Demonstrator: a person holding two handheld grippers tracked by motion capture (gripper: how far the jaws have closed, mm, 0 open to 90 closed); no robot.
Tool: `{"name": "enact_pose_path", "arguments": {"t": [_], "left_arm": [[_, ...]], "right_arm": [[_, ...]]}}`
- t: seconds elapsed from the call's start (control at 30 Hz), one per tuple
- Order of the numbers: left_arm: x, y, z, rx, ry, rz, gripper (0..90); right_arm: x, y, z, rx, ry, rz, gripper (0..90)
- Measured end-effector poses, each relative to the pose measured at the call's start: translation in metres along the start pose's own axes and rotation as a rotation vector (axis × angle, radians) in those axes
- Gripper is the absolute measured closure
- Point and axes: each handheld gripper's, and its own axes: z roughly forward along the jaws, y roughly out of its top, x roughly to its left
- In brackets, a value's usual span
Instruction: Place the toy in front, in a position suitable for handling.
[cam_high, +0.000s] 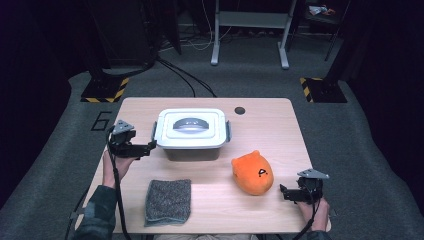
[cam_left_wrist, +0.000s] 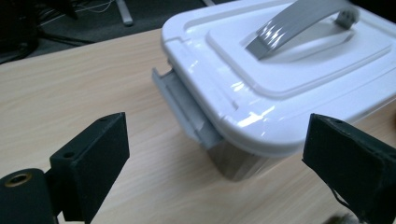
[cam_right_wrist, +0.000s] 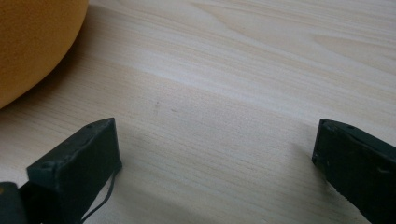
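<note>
Box (cam_left_wrist: 280, 93) latch between spread left claw (cam_left_wrist: 215, 154) jaws; right claw (cam_right_wrist: 215, 158) released beside plush (cam_right_wrist: 32, 42)

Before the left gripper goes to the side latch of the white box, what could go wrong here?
1. The left gripper is open beside the grey side latch. The latch is thin and tucked under the lid, so the jaws may slip off or catch the lid edge.
2. Nothing holds the box, so it may slide on the table.
3. The right gripper is open near the orange plush toy and could bump it.

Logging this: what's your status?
Left gripper open at box latch. Right gripper open beside plush. Lid on. Nothing blocking.
</note>
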Motion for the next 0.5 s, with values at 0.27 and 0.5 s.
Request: {"name": "enact_pose_path", "arguments": {"t": [0.27, 0.5], "left_arm": [[-0.015, 0.02, 0.025, 0.02, -0.03, 0.066, 10.1], [-0.025, 0.037, 0.046, 0.041, -0.063, 0.109, 14.9]], "right_arm": [[0.0, 0.0, 0.0, 0.0, -0.001, 0.002, 0.0], [0.0, 0.0, 0.0, 0.0, -0.001, 0.003, 0.0]]}}
